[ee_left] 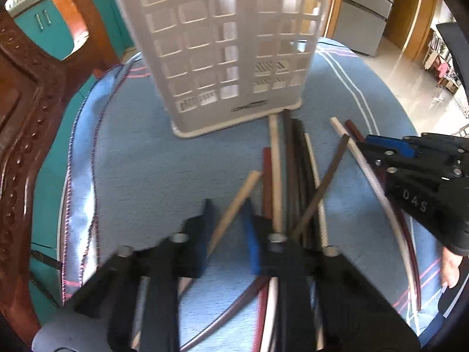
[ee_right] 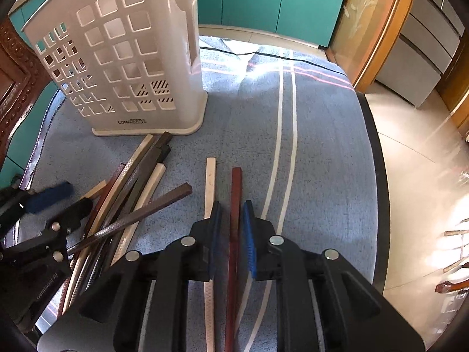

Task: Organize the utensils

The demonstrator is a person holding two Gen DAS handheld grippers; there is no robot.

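A white slotted utensil holder [ee_left: 225,50] stands upright at the back of the blue cloth; it also shows in the right wrist view [ee_right: 123,67]. Several chopsticks [ee_left: 290,176] lie in a loose pile in front of it. My left gripper [ee_left: 228,214] is open over the pile, with a tan chopstick [ee_left: 234,208] between its fingers. My right gripper [ee_right: 231,220] is open with its fingers either side of a dark red chopstick [ee_right: 235,205]; a white chopstick [ee_right: 210,187] lies just left of it. The right gripper also shows in the left wrist view [ee_left: 381,146].
A blue striped cloth [ee_right: 322,146] covers the round table. A carved wooden chair [ee_left: 26,111] stands at the left. Teal cabinets [ee_right: 278,0] and a tiled floor [ee_right: 416,161] lie beyond the table edge.
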